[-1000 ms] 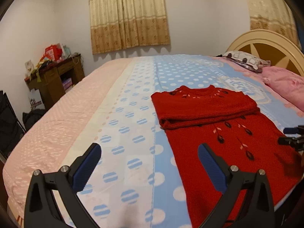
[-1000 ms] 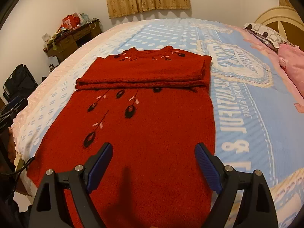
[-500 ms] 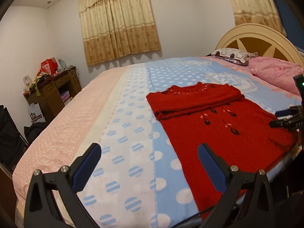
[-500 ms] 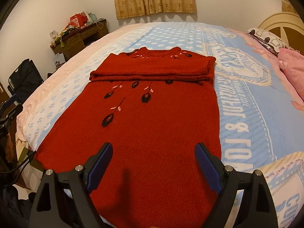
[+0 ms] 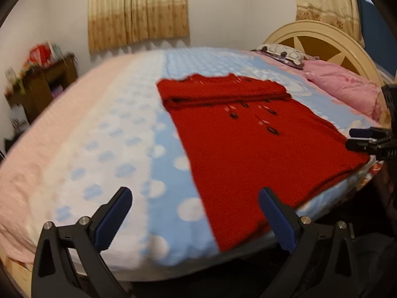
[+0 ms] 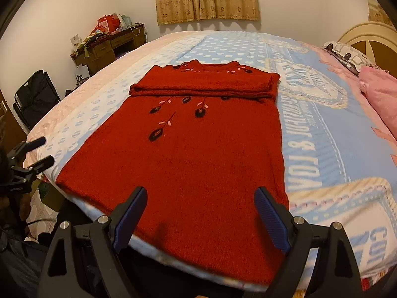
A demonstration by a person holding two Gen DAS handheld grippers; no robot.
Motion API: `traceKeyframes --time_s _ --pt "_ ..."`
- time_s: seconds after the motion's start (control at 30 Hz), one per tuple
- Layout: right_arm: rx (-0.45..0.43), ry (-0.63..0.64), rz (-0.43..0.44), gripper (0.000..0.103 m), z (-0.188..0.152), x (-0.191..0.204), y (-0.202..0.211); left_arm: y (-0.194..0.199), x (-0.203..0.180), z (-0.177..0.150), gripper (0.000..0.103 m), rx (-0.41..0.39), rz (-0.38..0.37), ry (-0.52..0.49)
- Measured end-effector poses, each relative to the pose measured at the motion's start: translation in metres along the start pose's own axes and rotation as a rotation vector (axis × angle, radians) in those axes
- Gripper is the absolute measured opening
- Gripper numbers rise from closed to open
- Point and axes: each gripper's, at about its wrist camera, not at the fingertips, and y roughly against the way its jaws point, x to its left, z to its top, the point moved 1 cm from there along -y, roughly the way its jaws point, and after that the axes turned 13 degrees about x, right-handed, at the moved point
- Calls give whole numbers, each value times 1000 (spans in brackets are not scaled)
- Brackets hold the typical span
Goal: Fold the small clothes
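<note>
A red knitted sweater [image 6: 198, 149] with dark flower embroidery lies flat on the bed, its sleeves folded across the chest in a band [image 6: 203, 87]. Its hem reaches the bed's near edge. It also shows in the left wrist view [image 5: 248, 149]. My right gripper [image 6: 201, 213] is open and empty, just above the hem's middle. My left gripper [image 5: 196, 213] is open and empty, off the sweater's left hem corner at the bed edge. The right gripper shows at the right of the left wrist view [image 5: 364, 139], and the left gripper at the left of the right wrist view [image 6: 34, 151].
The bed [image 6: 322, 136] has a blue, white and pink dotted cover. Pink pillows [image 5: 342, 92] and a cream headboard [image 5: 322, 42] are at the right. A cluttered wooden desk [image 6: 109, 47] and a black bag [image 6: 37, 94] stand by the left wall.
Both grippers have pulled back toward the bed's near edge, so the hem and the edge now show in both views. The left wrist view has swung and is blurred. The sweater has not moved.
</note>
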Motion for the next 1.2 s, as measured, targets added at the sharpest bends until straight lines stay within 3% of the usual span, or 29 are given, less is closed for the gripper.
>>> traceKeyframes --time_s 0.2,0.33,0.4,0.63,0.87,1.03,1.17,1.2 --pt "-28 -16 -49 88 -17 -7 14 -17 -6 -11 101 75 -76 34" --pt "-37 -52 -102 88 -27 -21 16 -26 -7 -14 82 123 -140 55" --pt "-19 -74 -115 88 -32 -29 12 -26 -8 -15 82 121 -139 58" --pt "-24 -171 -102 88 -49 -54 12 -22 -14 -18 65 118 -144 44" --pt "-28 -219 -16 88 -57 -61 13 -22 -14 -16 64 122 -147 44" --pt "-20 -164 -4 60 -59 -47 10 -22 -16 -16 64 127 -152 40" --pt "-12 -141 -15 55 -60 -42 7 -23 -16 -16 65 134 -152 38" --pt "-14 -143 -16 49 -60 -43 7 -23 -17 -16 65 136 -151 33"
